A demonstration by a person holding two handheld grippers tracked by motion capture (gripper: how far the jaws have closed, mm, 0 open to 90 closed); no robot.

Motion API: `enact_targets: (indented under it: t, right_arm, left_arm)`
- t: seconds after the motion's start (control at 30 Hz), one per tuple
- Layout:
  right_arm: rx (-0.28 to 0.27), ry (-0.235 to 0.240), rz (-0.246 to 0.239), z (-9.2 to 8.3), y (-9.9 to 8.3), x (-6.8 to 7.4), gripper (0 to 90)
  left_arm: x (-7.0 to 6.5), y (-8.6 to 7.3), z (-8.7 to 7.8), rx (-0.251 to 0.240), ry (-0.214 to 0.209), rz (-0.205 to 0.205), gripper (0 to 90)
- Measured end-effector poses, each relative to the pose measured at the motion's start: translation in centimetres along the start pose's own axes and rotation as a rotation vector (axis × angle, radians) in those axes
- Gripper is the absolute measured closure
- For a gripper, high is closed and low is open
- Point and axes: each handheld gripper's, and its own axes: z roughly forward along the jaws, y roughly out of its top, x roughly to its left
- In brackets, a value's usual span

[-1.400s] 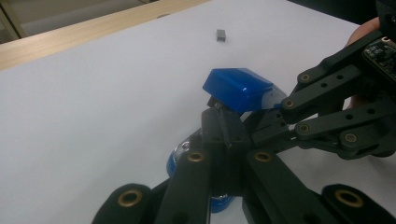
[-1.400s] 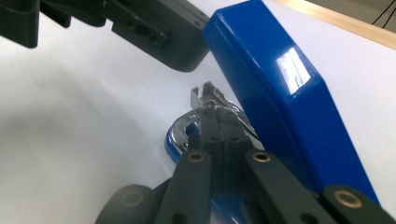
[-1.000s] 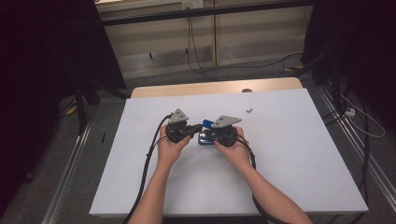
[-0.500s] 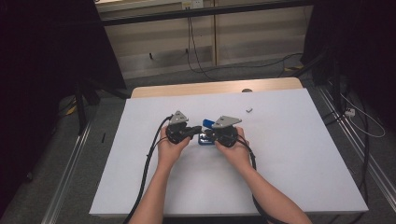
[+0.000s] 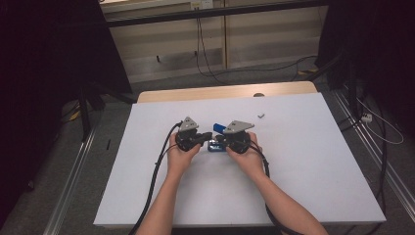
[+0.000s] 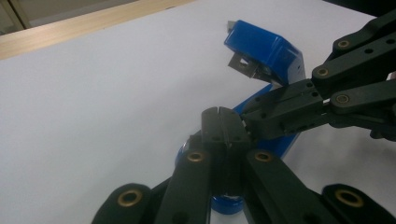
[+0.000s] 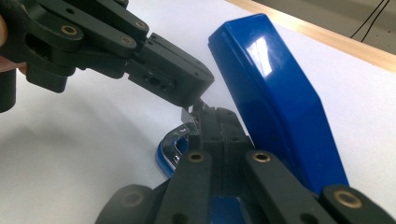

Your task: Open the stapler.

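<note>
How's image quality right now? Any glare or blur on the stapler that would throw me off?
High view: even light on the white table, dark surroundings, blue stapler small between the grippers. Left gripper view: its own jaws close and soft, stapler's raised top fairly sharp, no strong glare. Right gripper view: bright window-like glare on the stapler's glossy top, chrome at its base shines, nearest links blurred.

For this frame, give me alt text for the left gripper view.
A blue stapler lies swung open on a white table, its top raised. The left gripper, jaws shut, meets the right gripper at the stapler's lower part.
</note>
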Motion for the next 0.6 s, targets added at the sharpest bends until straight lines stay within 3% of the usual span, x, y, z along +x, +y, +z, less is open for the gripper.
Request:
enact_targets:
  t: [0.57, 0.6]
  right_arm:
    - [0.006, -0.024, -0.013, -0.04, -0.01, 0.32, 90.0]
    - [0.004, -0.036, -0.024, -0.13, 0.08, 0.3, 90.0]
  left_arm:
    - [-0.29, -0.41, 0.59, 0.002, 0.012, 0.005, 90.0]
    - [-0.28, -0.47, 0.67, 0.011, 0.024, 0.026, 90.0]
